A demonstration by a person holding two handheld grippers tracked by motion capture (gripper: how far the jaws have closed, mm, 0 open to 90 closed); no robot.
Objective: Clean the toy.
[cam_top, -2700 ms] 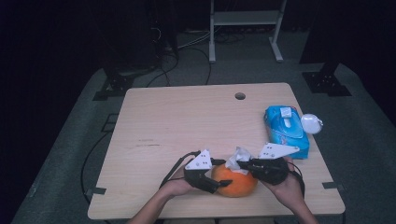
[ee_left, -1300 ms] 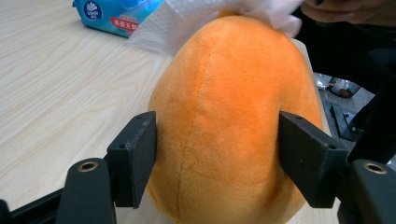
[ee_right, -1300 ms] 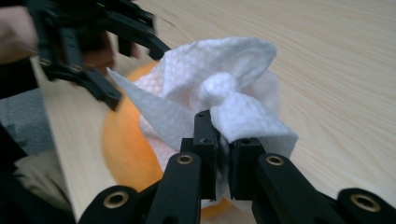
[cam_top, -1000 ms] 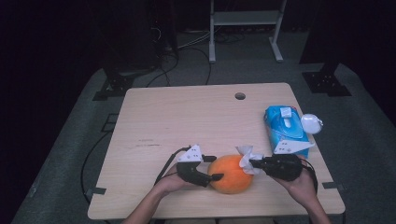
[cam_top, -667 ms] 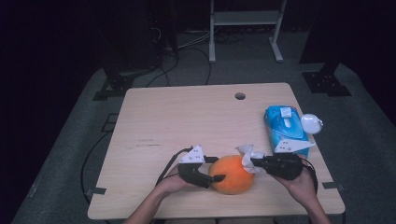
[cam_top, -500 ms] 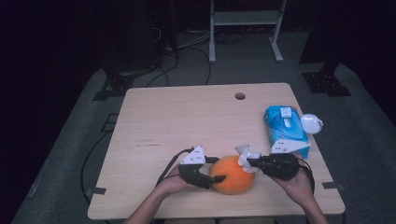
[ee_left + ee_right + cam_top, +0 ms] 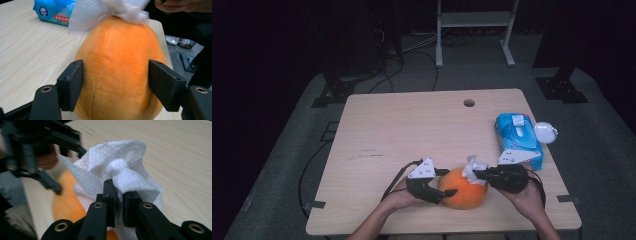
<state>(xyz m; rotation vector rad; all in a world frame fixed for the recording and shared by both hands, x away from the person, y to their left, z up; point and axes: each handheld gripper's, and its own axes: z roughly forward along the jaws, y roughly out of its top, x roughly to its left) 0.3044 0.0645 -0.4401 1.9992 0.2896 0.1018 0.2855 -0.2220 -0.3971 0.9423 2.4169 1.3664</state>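
A light wooden table point(image 7: 412, 130) stands in a dark room, seen from above. Near the table's front edge, right of the middle, sits an orange plush toy point(image 7: 462, 189), rounded like a fruit. A person's forearms come in from the bottom, each hand carrying a black two-jaw gripper.

The left gripper point(image 7: 447, 183) comes at the plush toy from its left side. In the left gripper view, its two black pads point(image 7: 72, 83) press against either flank of the orange plush toy point(image 7: 117, 75), with the soft body between them, so the jaws stand partly apart and grip the toy.

The right gripper point(image 7: 476, 173) reaches in from the toy's right side, at its top. Its jaws are drawn narrow and pinch a crumpled white tissue point(image 7: 473, 168) that lies against the top of the toy. In the right gripper view, the white tissue point(image 7: 120, 175) bunches into a twisted knot just above the nearly closed jaws, with the orange plush showing beneath it.

Along the table's right edge lies a blue pack of wet wipes point(image 7: 517, 132), well apart from the toy. Just beside it, at the very edge, rests a small round white object point(image 7: 545, 132). A round cable hole point(image 7: 469, 103) sits near the table's far edge.
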